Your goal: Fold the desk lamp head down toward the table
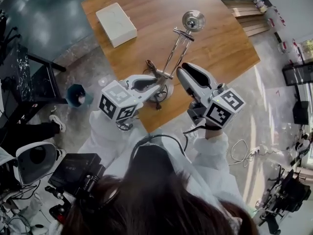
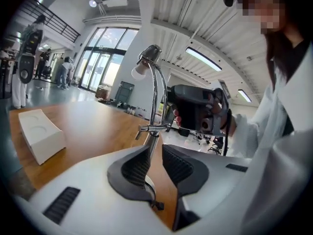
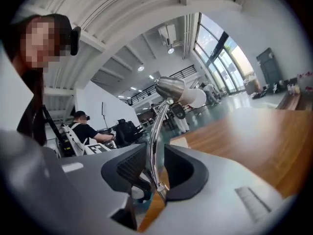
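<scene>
Steep downward look onto a wooden surface (image 1: 220, 43) filling the upper middle of the frame. At frame centre, near the surface's lower edge, a chrome desk lamp (image 1: 176, 53), standing with its arm raised and its lamp head (image 1: 193, 21) up at the top of the arm, not folded down. Just lower left of the lamp base, the left tongs (image 1: 155, 83): spread, with the lamp's lower stem between the pads, closer to the left-hand pad and with a gap showing on the other side. Just right of the base, the right tongs (image 1: 186, 72): also spread, with the curved chrome arm rising between the pads, not pinched. Toward the upper left of the surface, a white box (image 1: 116, 24), well apart from the lamp. Along the bottom of the frame, white sleeves and dark hair
</scene>
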### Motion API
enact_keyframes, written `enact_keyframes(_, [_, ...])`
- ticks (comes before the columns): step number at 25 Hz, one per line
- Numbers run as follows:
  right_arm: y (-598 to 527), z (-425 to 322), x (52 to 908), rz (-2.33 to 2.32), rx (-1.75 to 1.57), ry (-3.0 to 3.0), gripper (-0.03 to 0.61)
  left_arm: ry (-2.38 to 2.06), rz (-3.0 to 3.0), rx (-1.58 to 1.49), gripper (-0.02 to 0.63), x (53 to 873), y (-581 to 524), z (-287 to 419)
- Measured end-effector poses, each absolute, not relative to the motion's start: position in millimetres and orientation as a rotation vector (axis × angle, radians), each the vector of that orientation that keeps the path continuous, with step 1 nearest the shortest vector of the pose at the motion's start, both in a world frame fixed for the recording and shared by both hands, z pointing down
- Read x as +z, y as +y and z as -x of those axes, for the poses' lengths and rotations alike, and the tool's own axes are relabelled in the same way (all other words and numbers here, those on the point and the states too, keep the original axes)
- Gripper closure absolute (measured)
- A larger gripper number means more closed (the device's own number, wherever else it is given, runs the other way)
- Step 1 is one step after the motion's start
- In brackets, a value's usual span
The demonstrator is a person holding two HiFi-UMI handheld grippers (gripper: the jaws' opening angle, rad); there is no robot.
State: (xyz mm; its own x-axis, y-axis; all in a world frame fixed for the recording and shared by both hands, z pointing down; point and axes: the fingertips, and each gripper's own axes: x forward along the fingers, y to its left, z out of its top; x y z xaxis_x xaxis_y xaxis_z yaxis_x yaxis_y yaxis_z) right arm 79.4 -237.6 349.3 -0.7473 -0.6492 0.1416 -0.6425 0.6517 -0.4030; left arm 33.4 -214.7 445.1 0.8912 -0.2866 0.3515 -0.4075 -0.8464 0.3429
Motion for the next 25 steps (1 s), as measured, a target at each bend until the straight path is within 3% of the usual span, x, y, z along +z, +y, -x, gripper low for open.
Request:
enact_keyframes(4, [-254,-66,350,0.966,-0.749,2.908,0.459,-0.369,-2.649,0.428,0.499,459,-221,-33])
enact_keyframes(8, [-262,-51,348,0.849,-0.771,2.969,0.456,-0.285,-2.646,0.407,0.45,466,-234,-45])
enact_keyframes(13, [-270,-54,336,0.722,-0.821,2.93,0.46,-0.182,-2.673,0.477,0.446,470,-236,-76])
enact_keyframes(17, [-277,-59,329,0.667,-0.831,2.907,0.538,-0.162,-2.717,0.51,0.451,473,-237,-80])
enact_keyframes(25, [-279,-76,324,0.4,-1.118,2.775,0.548,-0.134,-2.824,0.634,0.48,469,-235,-96])
